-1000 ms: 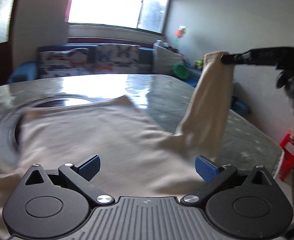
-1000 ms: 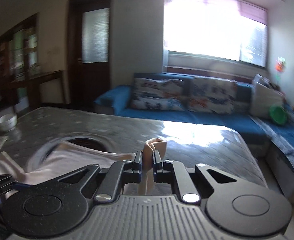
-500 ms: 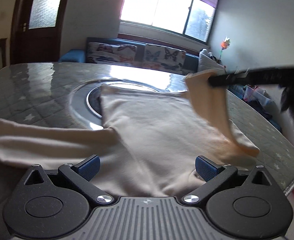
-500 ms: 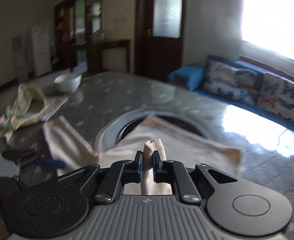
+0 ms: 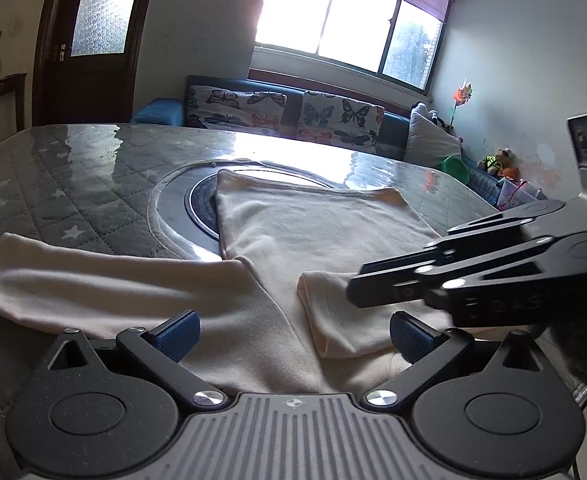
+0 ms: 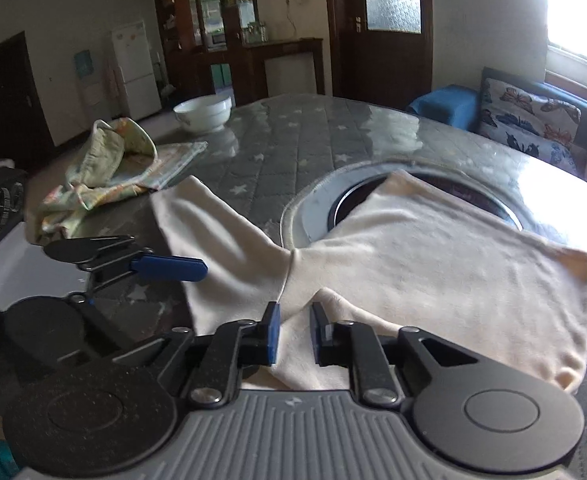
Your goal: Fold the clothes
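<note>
The right claw point(image 6: 293, 334) has laid the sleeve point(image 5: 333, 320) across the cream long-sleeved top point(image 6: 433, 264) ahead on the table point(image 6: 293, 148), parting slightly to release; the left claw point(image 5: 293, 332) gapes empty, the other sleeve point(image 5: 93, 284) unfolded.

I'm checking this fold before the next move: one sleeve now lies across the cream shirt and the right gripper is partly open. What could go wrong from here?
1. The right gripper has its pads partly apart with the folded sleeve between them; pulling away may drag the sleeve off the cream shirt.
2. The other sleeve is spread out flat, unfolded; the open left gripper could bunch it when grabbing.
</note>
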The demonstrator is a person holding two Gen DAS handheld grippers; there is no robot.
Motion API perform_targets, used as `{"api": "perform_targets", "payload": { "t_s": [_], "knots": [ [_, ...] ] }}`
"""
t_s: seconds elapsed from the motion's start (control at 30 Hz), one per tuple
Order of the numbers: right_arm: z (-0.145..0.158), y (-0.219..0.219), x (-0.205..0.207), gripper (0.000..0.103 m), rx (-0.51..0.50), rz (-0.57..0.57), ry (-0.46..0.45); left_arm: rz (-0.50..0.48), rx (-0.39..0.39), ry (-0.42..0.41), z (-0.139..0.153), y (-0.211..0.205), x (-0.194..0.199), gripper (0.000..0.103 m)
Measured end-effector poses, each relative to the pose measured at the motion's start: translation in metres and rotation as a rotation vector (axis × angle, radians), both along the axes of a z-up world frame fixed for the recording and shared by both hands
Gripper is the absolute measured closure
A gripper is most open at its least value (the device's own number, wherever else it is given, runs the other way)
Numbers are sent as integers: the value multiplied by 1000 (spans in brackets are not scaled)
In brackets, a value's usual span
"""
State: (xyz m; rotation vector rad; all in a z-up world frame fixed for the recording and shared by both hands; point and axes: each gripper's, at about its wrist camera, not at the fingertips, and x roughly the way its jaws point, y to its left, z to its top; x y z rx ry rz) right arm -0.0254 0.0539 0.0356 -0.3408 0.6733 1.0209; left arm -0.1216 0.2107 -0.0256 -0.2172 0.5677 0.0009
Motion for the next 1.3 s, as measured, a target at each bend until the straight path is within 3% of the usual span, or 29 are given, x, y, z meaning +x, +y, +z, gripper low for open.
{"api": "perform_targets", "payload": {
  "t_s": [0.2, 0.37, 0.63, 0.93, 1.1, 1.23, 1.3],
  "knots": [
    [11, -23, 0, 85, 7, -10, -26, -31, 9, -48, 15, -12, 6, 2],
    [-6, -64, 7, 85, -26, -94, 19, -85, 20, -86, 22, -31, 18, 16],
    [-36, -118, 17, 85, -67, -206, 95, -104, 45, -26, 8, -40, 34, 21],
    [-20, -121, 34, 85, -13, -204, 35, -111, 78, 53, -9, -46, 49, 21],
    [-30, -111, 59, 85, 4, -234, 38, -115, 95, 12, 3, -55, 50, 22],
    [-42, -109, 68, 86, 0, -248, 49, -123, 104, 14, 1, -58, 58, 31],
    [-41, -111, 68, 86, 0, -248, 46, -118, 98, 21, -2, -57, 60, 41]
  ]
}}
